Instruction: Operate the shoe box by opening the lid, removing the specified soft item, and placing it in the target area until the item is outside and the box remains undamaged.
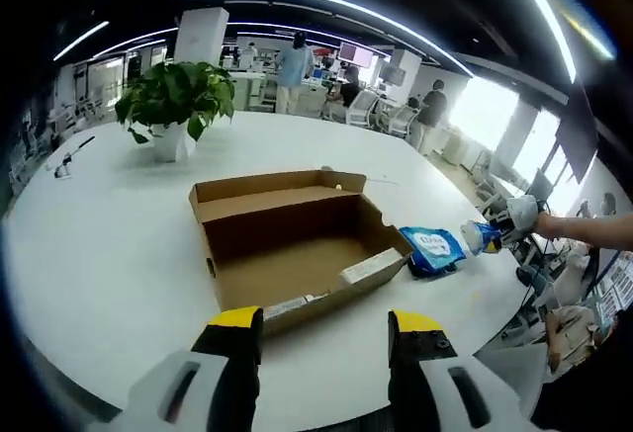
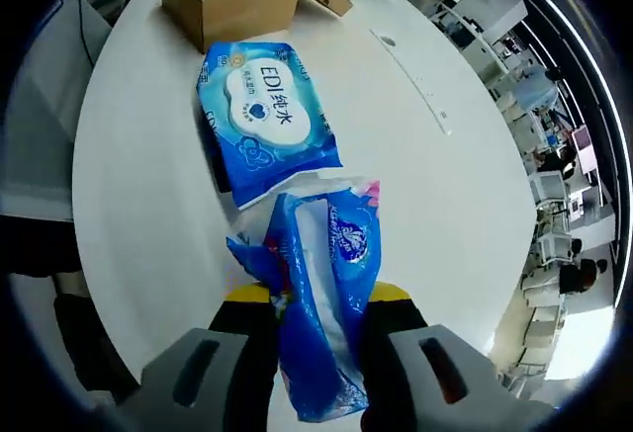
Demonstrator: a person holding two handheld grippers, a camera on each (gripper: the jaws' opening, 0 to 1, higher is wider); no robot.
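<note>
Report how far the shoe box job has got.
Done: the shoe box lies open on the white table, and a wet wipes pack lies outside beside it. In hand: the right gripper is shut on a blue tissue pack. Left: setting that pack down. The left gripper is open.

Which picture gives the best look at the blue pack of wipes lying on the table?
The right gripper view: the wipes pack lies close, label readable, beyond the tissue pack the right gripper holds. The left gripper view shows it small beside the box.
</note>
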